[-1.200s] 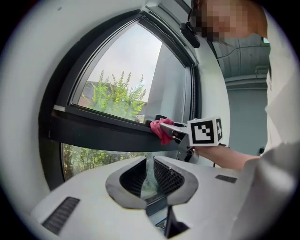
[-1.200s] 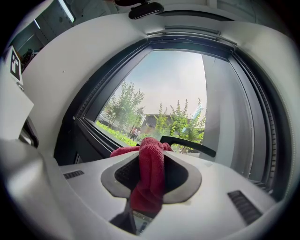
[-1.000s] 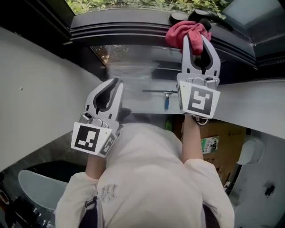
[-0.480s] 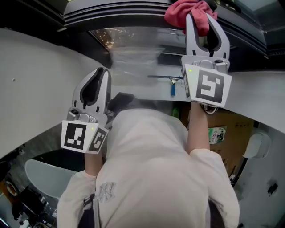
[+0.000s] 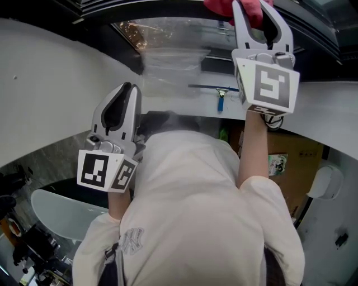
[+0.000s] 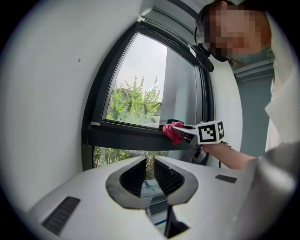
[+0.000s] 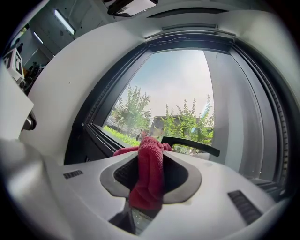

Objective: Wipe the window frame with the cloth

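Right claw (image 6: 182,132), clamped on the cloth (image 6: 169,134), holds it against the frame (image 6: 126,138) at 12 o'clock, that rail running 9-to-3; left claw (image 6: 149,176), closed and empty, hangs at 8 o'clock, farther off.

Two white plastic tools: the left gripper (image 5: 126,89) and the right gripper (image 5: 254,5), each with dark grey ribbed pads (image 6: 165,174) and a white cube (image 5: 106,170) printed with black square markers. The person wears a cream short-sleeved T-shirt (image 5: 190,201) with a small stitched emblem (image 5: 133,241).
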The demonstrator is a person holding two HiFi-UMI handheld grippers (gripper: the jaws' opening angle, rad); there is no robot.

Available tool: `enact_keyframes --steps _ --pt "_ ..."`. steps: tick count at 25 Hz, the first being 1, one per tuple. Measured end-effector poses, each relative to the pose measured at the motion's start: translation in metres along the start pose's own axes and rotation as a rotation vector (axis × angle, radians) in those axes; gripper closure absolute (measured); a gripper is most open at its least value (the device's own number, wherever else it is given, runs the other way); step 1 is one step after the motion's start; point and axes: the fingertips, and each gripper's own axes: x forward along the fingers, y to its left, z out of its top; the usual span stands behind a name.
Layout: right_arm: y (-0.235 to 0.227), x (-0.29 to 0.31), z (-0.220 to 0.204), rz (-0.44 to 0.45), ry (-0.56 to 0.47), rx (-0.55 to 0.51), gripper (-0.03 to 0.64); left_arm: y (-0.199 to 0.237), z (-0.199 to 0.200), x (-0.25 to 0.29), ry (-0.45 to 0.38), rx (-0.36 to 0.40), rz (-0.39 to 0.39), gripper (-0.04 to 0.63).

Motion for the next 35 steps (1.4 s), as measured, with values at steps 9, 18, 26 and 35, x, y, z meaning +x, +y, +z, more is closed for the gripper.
enact_keyframes --steps 9,18,26,35 --pt "0.003 -0.074 0.000 0.073 -0.031 0.099 0.499 0.003 -0.019 -0.029 0.025 -0.001 0.034 0.540" --pt "0.065 -0.207 -0.052 0.121 0.204 0.347 0.499 0.003 -0.011 -0.042 0.013 0.043 -0.125 0.540" --pt "0.147 -0.245 -0.022 0.159 0.200 0.392 0.498 0.004 -0.024 -0.079 0.048 0.067 -0.242 0.540" --pt "0.198 -0.290 -0.027 0.193 0.261 0.422 0.497 0.006 -0.051 -0.132 0.080 0.054 -0.239 0.540"
